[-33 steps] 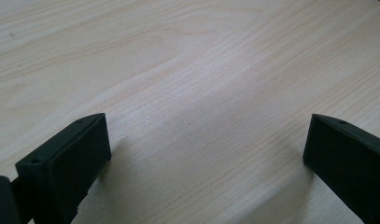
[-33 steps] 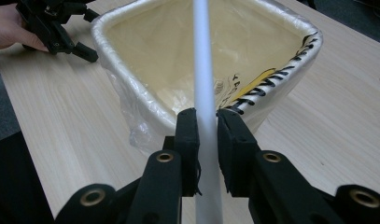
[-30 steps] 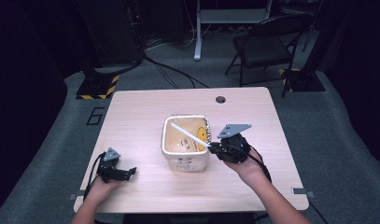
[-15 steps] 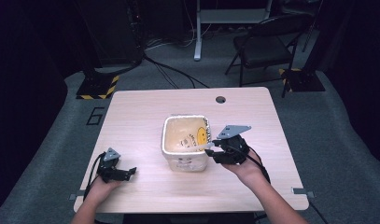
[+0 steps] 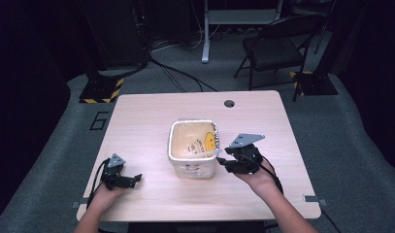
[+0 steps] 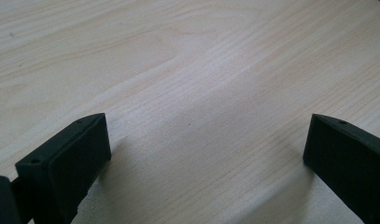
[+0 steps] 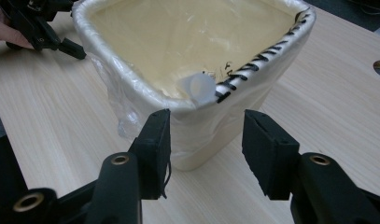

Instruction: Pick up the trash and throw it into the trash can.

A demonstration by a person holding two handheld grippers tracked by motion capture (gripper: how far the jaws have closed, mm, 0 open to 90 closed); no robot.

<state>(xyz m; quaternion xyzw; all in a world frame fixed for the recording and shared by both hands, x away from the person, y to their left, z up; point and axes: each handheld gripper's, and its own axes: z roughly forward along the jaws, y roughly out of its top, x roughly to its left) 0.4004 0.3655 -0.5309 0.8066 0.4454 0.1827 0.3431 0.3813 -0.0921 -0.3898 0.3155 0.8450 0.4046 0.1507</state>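
While lying in the lined bin (image 7: 131,79) mid-worktop (image 5: 146,121), tip on the rim, seems a light, slick white stick (image 7: 200,87), best pinched there; right claw (image 7: 206,122) just opening, empty, left claw (image 6: 206,128) wide, empty.

Cream plastic-lined bin (image 5: 192,148) upright mid-table, white spoon (image 7: 200,87) inside.

The left gripper (image 5: 132,180) rests low at the near left, jaws wide apart, nothing between them. The right gripper (image 5: 221,163) sits at the near right, pointing left; its jaws have just been opening, nothing between them.
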